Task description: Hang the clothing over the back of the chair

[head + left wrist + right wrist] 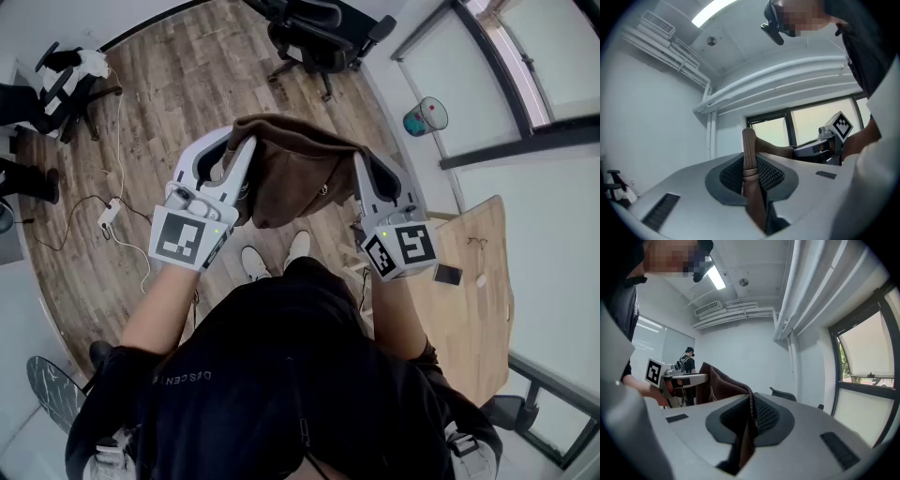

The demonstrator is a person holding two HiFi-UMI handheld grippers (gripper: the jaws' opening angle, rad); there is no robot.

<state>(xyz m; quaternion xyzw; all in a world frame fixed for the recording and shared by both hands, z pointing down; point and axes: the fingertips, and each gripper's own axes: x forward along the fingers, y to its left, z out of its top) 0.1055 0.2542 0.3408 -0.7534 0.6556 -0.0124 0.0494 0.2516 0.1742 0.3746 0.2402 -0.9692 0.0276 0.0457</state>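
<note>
A brown garment (pixel 298 171) hangs stretched between both grippers in front of the person, above the wooden floor. My left gripper (pixel 236 148) is shut on the garment's left edge; its ribbed hem (pixel 750 164) stands pinched between the dark pads in the left gripper view. My right gripper (pixel 367 161) is shut on the right edge, where a thin fold of brown cloth (pixel 749 416) sits clamped between its pads. A black office chair (pixel 319 39) stands further ahead at the top of the head view.
A second chair with white cloth (pixel 64 77) stands at the far left. Cables and a power strip (pixel 109 217) lie on the floor at left. A wooden table (pixel 473 291) is at the right, and a small bin (pixel 426 116) by the glass wall.
</note>
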